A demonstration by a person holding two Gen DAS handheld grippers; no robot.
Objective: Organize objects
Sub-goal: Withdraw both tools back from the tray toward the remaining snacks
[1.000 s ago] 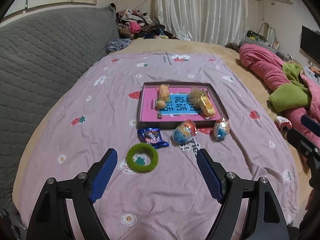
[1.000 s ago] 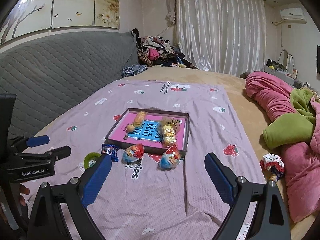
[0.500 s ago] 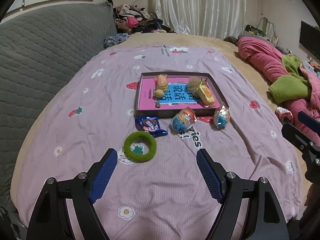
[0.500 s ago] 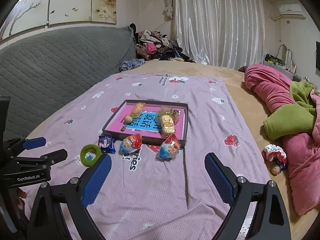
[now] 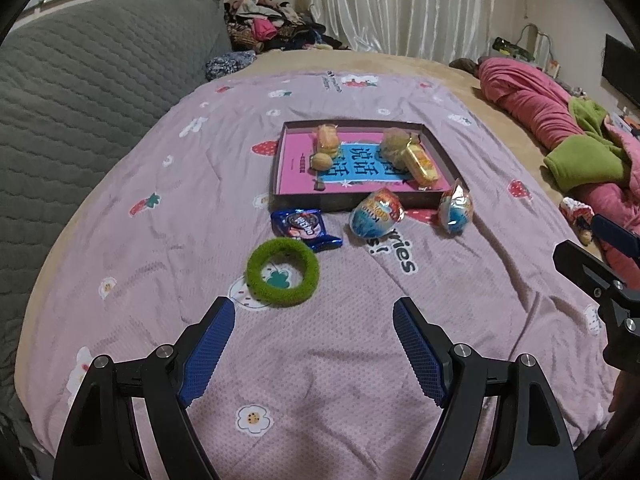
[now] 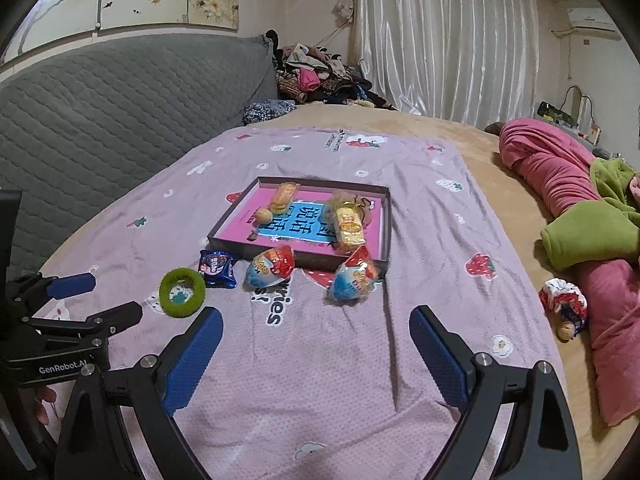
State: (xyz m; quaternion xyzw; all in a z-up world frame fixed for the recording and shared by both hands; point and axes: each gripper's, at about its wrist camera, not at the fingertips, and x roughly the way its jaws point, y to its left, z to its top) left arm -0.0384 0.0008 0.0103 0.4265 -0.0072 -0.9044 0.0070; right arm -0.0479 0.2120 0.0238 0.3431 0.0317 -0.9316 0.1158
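Note:
A dark shallow tray (image 5: 298,201) (image 6: 382,232) with a pink and blue base lies on the purple bedspread and holds several wrapped snacks. In front of it lie a blue cookie packet (image 5: 303,226) (image 6: 216,267), two egg-shaped wrapped snacks (image 5: 376,213) (image 5: 455,208) (image 6: 273,266) (image 6: 354,279) and a green fuzzy ring (image 5: 283,272) (image 6: 182,292). My left gripper (image 5: 314,316) is open and empty, just short of the ring. My right gripper (image 6: 316,326) is open and empty, short of the egg snacks.
A grey quilted headboard (image 5: 80,92) runs along the left. Pink and green bedding (image 6: 580,208) is heaped at the right, with a small patterned scrunchie (image 6: 562,300) beside it. A pile of clothes (image 6: 316,76) lies at the far end by the curtains.
Both grippers have drawn slightly nearer the objects and tilted down; the items sit larger in both views. Nothing was grasped or moved.

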